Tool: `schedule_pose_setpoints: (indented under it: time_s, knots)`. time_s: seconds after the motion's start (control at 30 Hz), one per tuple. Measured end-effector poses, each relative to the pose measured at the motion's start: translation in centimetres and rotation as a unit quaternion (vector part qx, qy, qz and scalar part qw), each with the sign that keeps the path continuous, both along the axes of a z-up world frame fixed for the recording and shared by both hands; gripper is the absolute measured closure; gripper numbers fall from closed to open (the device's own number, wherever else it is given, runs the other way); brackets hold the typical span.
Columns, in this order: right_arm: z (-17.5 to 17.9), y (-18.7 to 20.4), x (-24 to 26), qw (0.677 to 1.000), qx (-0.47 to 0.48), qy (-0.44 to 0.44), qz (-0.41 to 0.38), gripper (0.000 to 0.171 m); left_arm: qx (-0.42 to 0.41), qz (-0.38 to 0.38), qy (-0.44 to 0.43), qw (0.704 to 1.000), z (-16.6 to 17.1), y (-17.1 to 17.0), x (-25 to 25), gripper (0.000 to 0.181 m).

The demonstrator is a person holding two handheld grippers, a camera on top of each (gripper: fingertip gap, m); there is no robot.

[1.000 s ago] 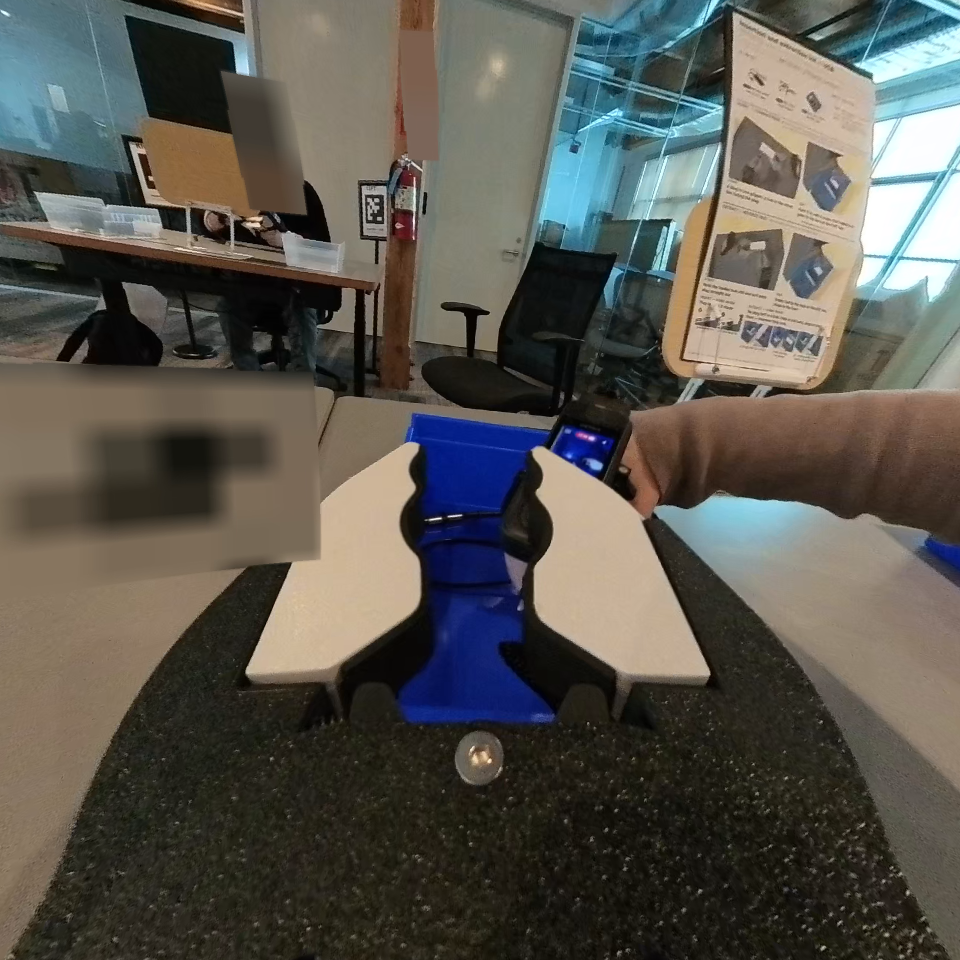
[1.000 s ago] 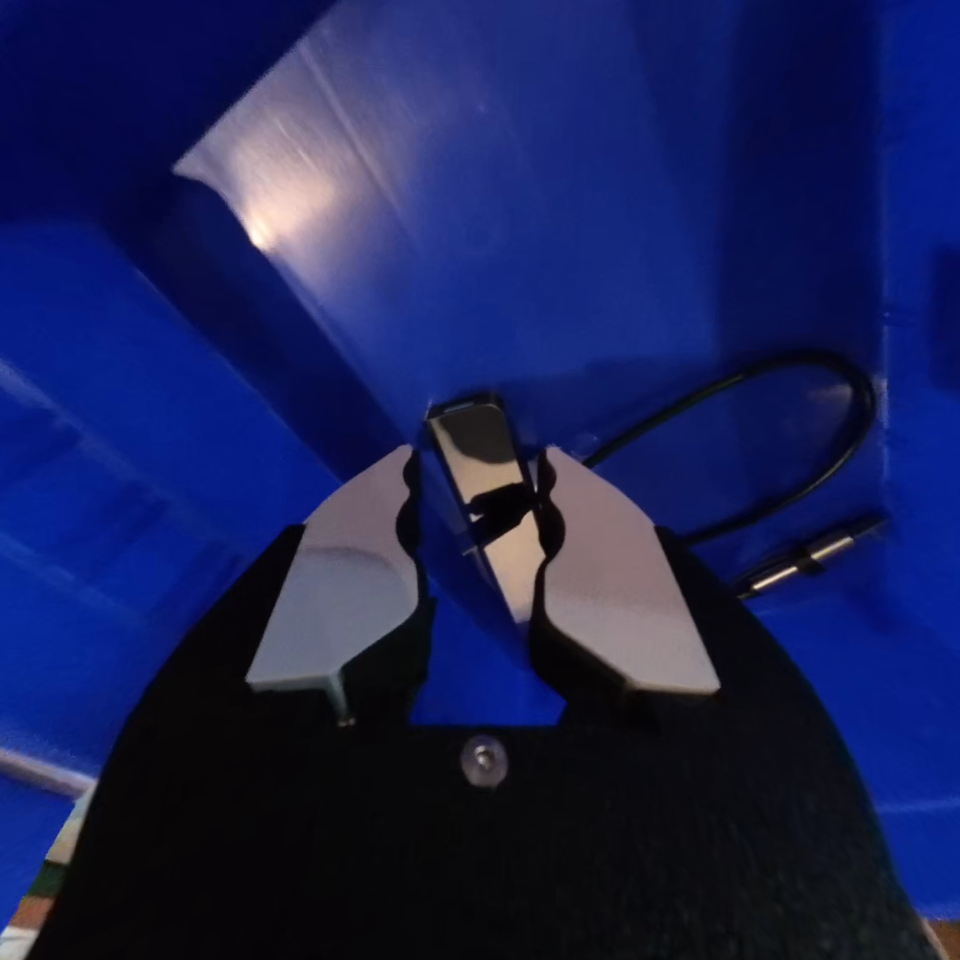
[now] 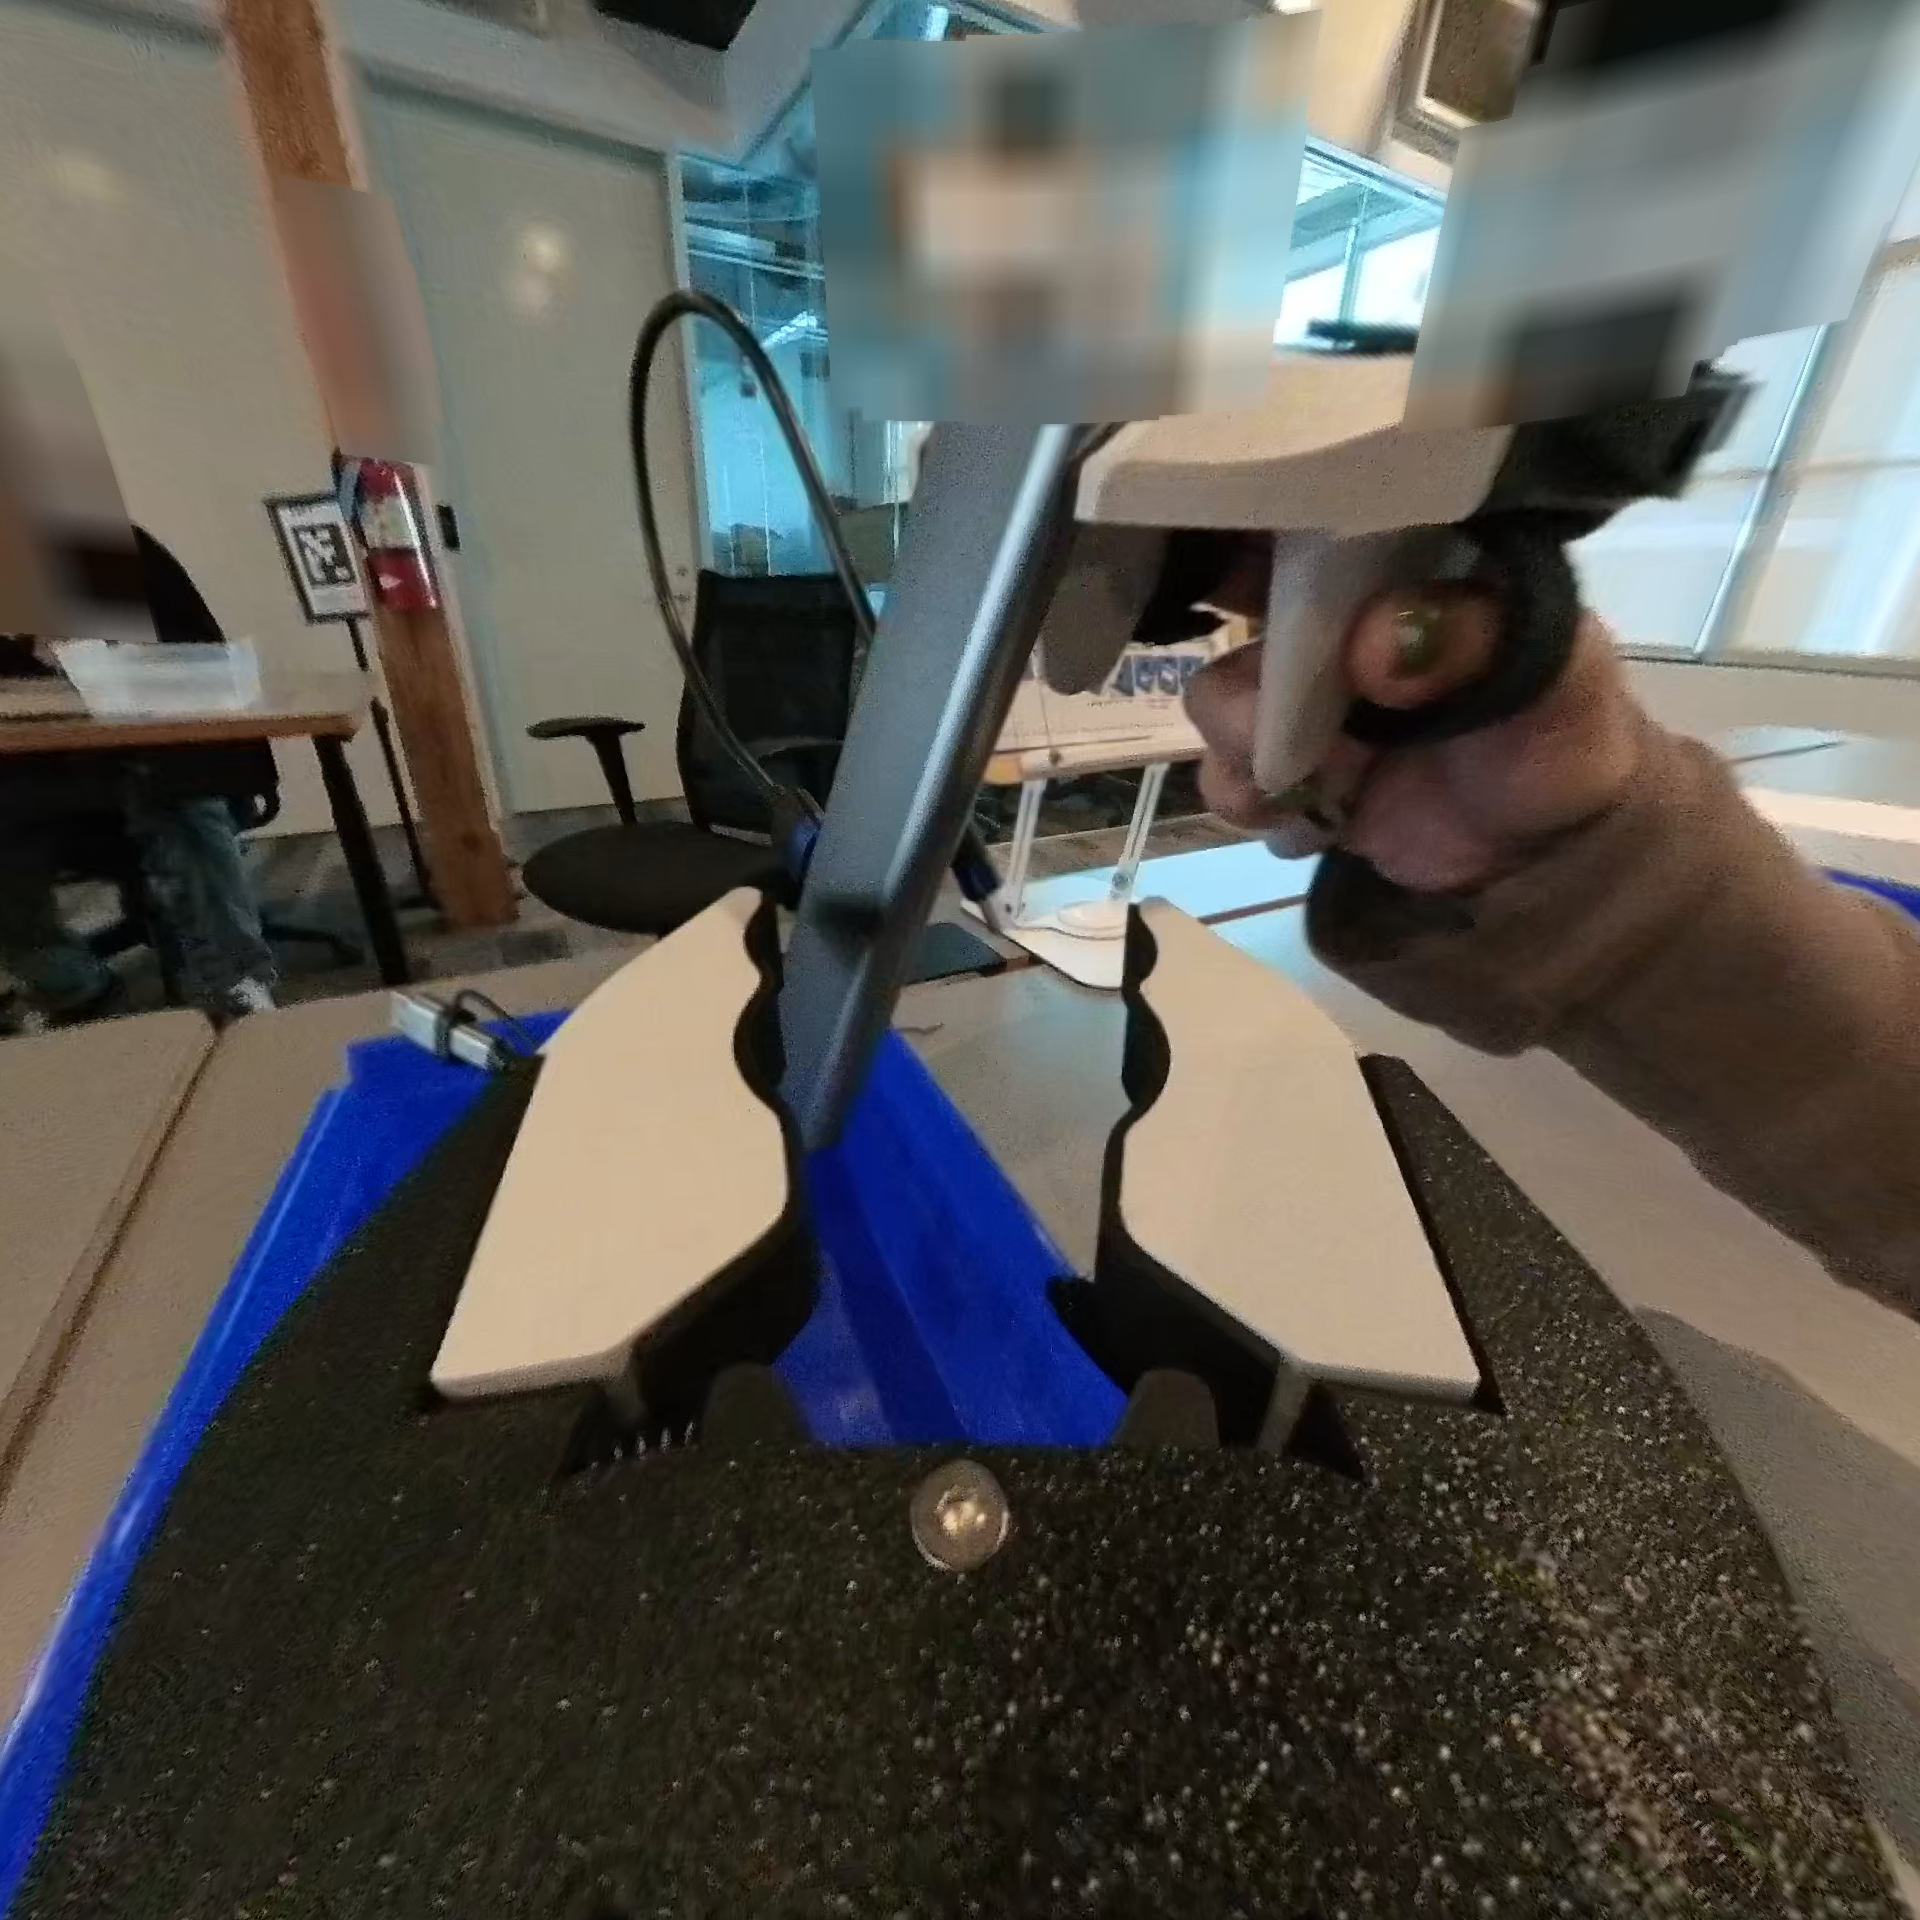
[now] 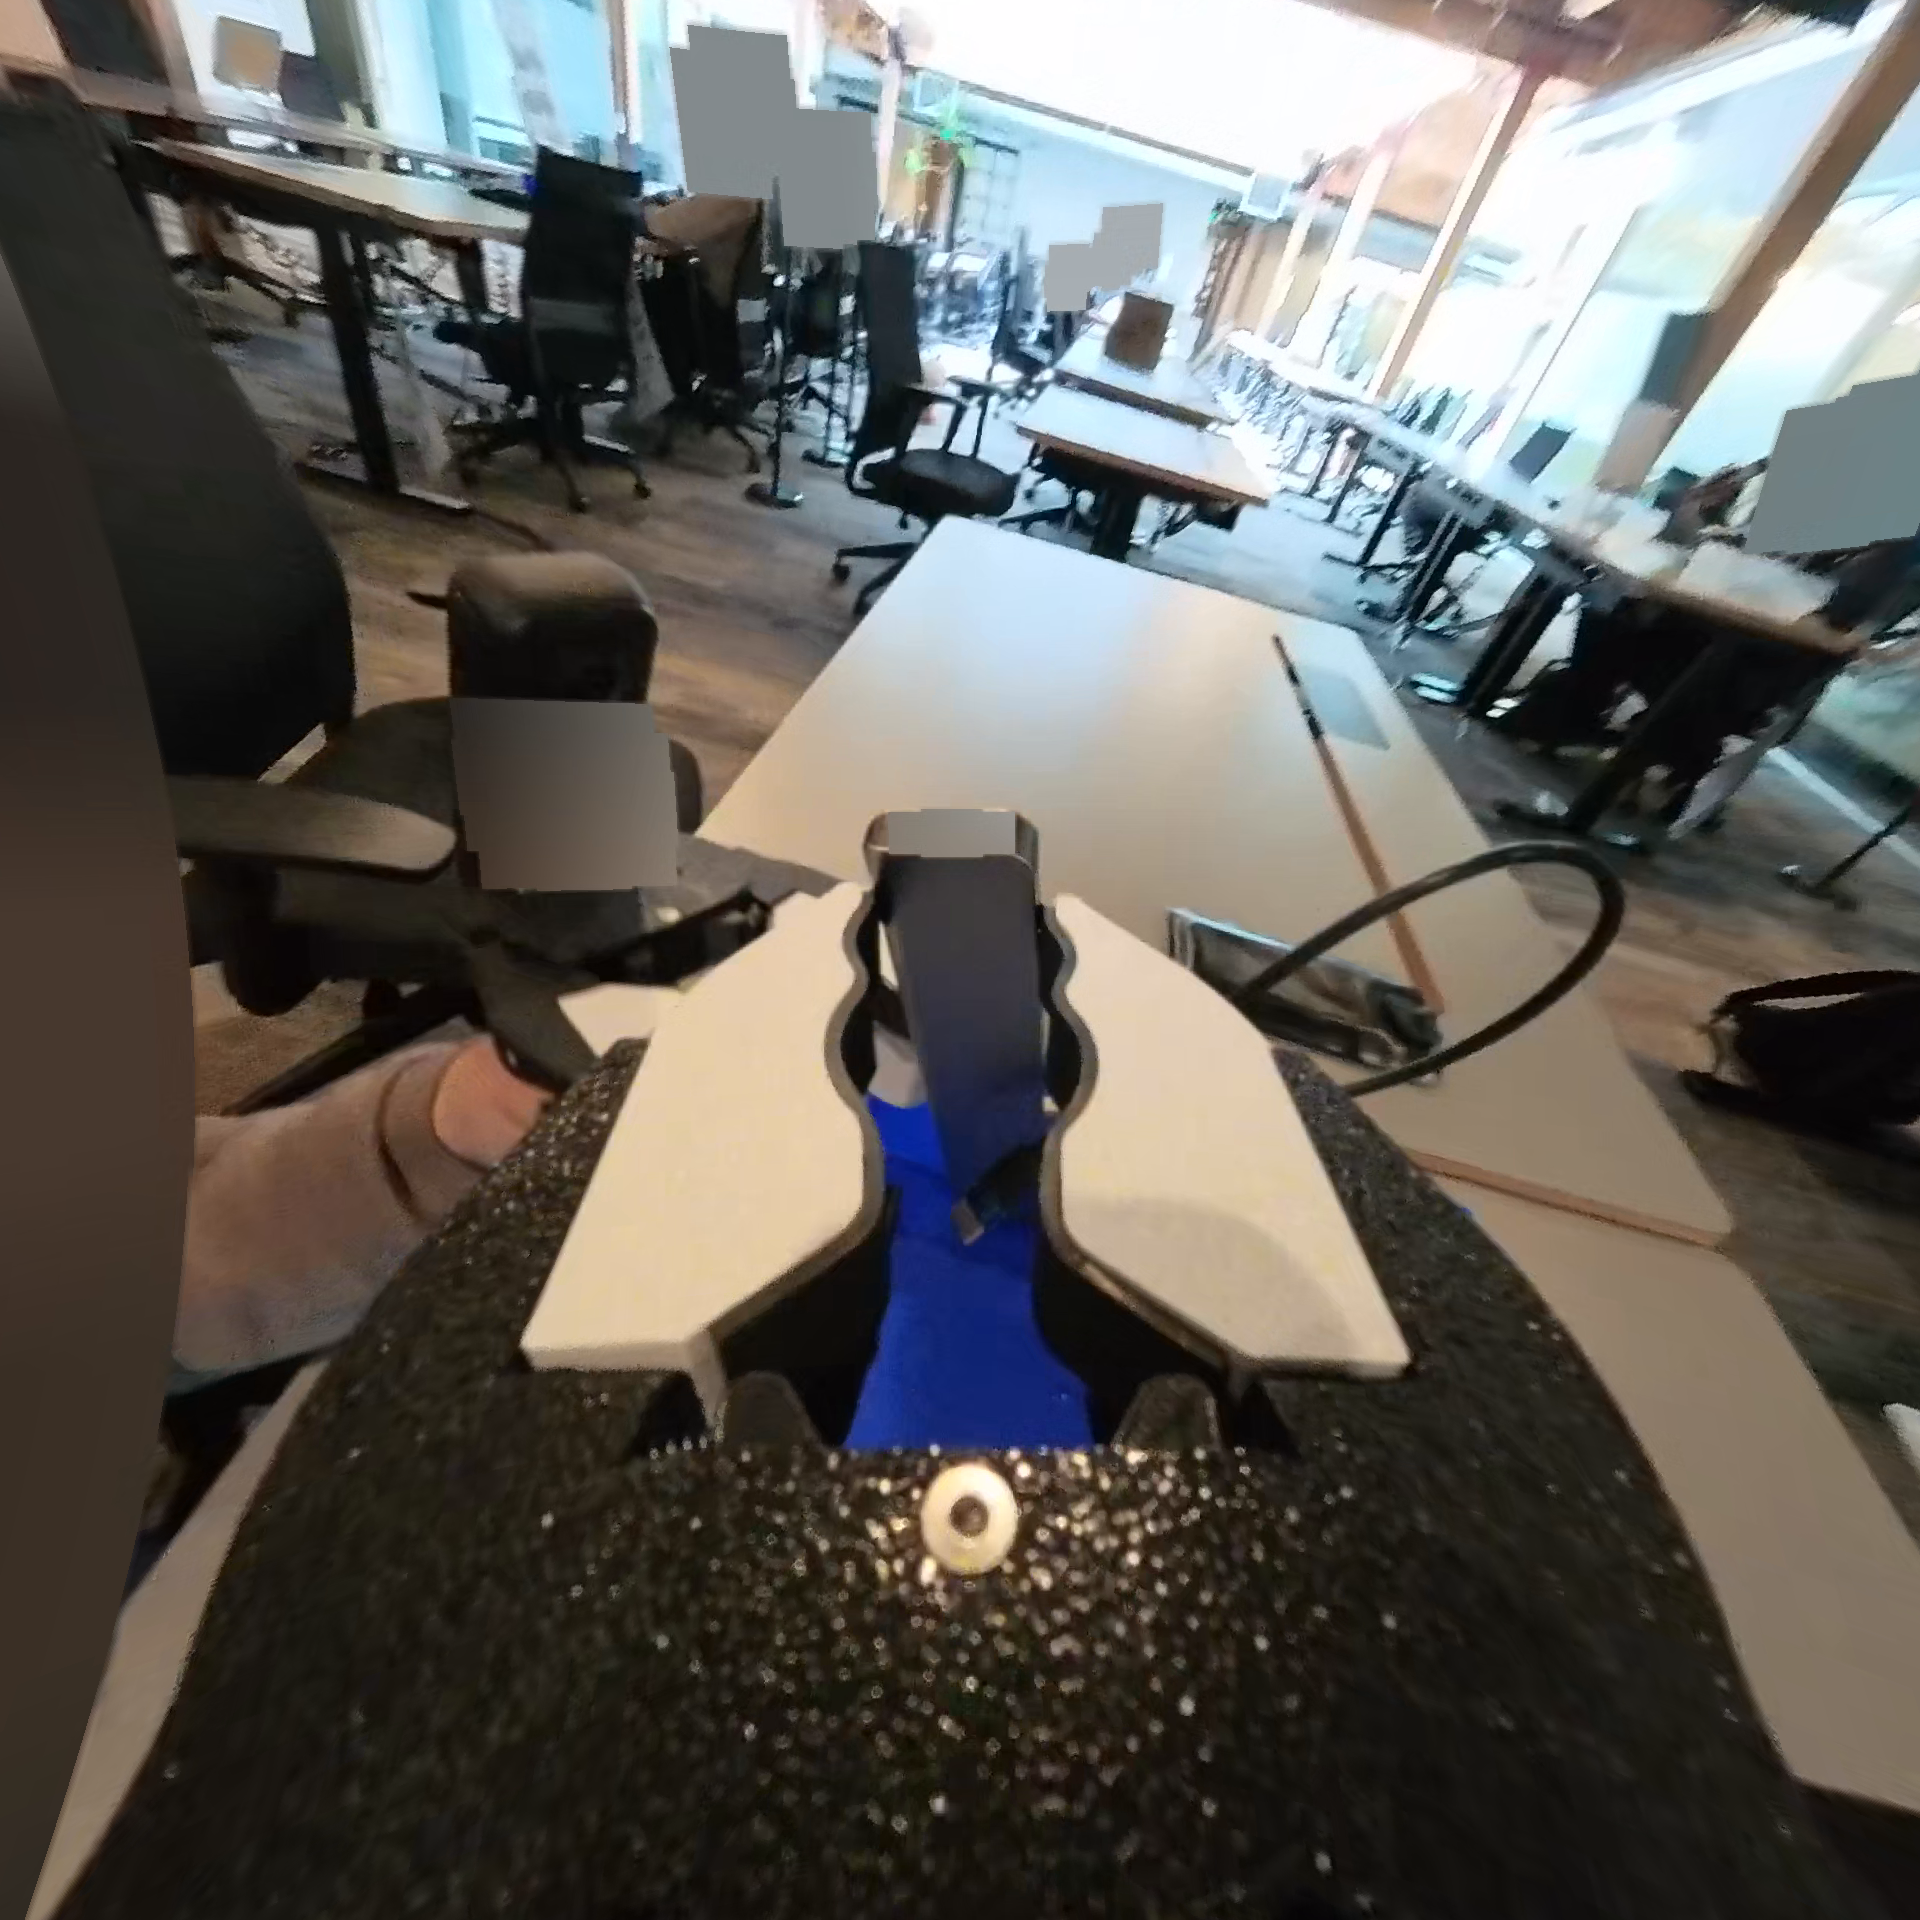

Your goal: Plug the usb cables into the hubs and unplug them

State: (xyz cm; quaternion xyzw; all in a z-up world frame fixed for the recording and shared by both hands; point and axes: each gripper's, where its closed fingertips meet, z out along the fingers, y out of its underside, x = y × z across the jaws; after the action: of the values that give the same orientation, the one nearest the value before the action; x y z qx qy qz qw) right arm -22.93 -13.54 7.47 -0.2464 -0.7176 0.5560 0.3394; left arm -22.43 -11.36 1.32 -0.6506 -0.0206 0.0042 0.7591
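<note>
Gripping a grey hub [image 4: 961, 1029] near its top, the right hand-held gripper [image 4: 961, 1023] held it above the blue bin [image 3: 914, 1247]. The left hand-held gripper [image 3: 940, 1023] stood spread and empty around the hub's lower end; it should close squarely on it. Its cable [image 3: 675, 540] looped behind; ports stayed hidden.

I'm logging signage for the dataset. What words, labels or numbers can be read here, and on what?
Marker sign: square pattern only, no readable words.
Fire extinguisher label: too blurred to read.
Poster behind the hub: blue print, unreadable.
Right wrist view: nothing legible.
</note>
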Motion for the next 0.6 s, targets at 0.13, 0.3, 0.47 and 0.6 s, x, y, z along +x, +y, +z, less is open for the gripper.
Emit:
schedule_pose_setpoints:
  time_s: [0.13, 0.3, 0.47, 0.6]
  knots:
    - [1.4, -1.5, 4.5, 0.998, 0.012, 0.056, -0.032, 0.144, 0.016, 0.041, 0.070, 0.997, 1.6, 0.9, 2.8, 0.137]
    - [2.9, -0.4, 9.1, 0.987, 0.004, 0.112, -0.112, 0.144, 0.030, 0.075, 0.161, 0.984, 2.9, 1.4, 6.7, 0.166]
    - [3.5, 1.3, 13.6, 0.969, -0.027, 0.173, -0.172, 0.143, 0.049, -0.042, 0.141, 0.988, 3.0, 2.7, 12.3, 0.171]
    - [3.4, 4.8, 18.4, 0.948, -0.044, 0.204, -0.240, 0.137, 0.062, -0.210, 0.032, 0.975, 2.6, 3.1, 15.4, 0.171]
